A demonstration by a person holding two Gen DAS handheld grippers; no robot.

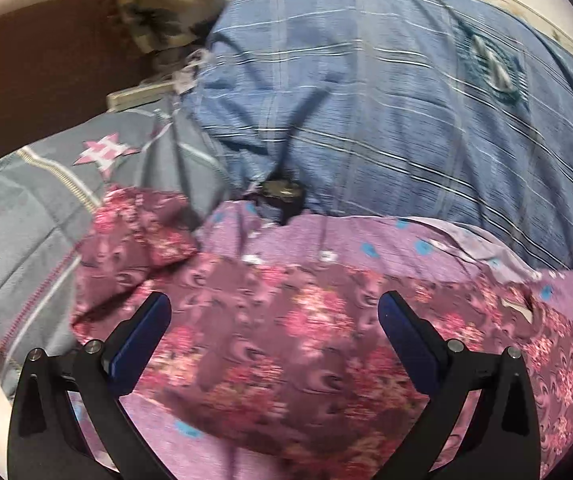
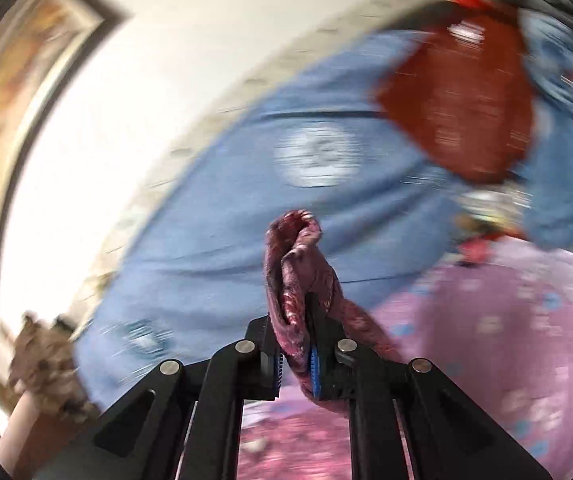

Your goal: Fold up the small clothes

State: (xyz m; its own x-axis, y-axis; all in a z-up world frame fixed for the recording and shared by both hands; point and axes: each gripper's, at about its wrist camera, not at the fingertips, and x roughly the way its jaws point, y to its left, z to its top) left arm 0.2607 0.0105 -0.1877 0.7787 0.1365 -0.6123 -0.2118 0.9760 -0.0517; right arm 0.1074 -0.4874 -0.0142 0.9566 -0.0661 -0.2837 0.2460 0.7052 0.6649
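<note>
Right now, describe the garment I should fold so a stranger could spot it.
Start at the big blue striped bedding. In front lies the maroon floral garment, one edge pinched in the right gripper. Unlike the lilac dotted cloth beneath, it bears pink flowers.

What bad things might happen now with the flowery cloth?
The right gripper pinches only a small bunched bit of the flowery cloth, so it might slip out. The left gripper is open above the cloth and holds nothing, so the rest may sag or drag crooked over the purple sheet.

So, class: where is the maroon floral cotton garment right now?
In the left wrist view the maroon floral garment lies below the open left gripper; the right gripper pinches one bunched corner.
</note>
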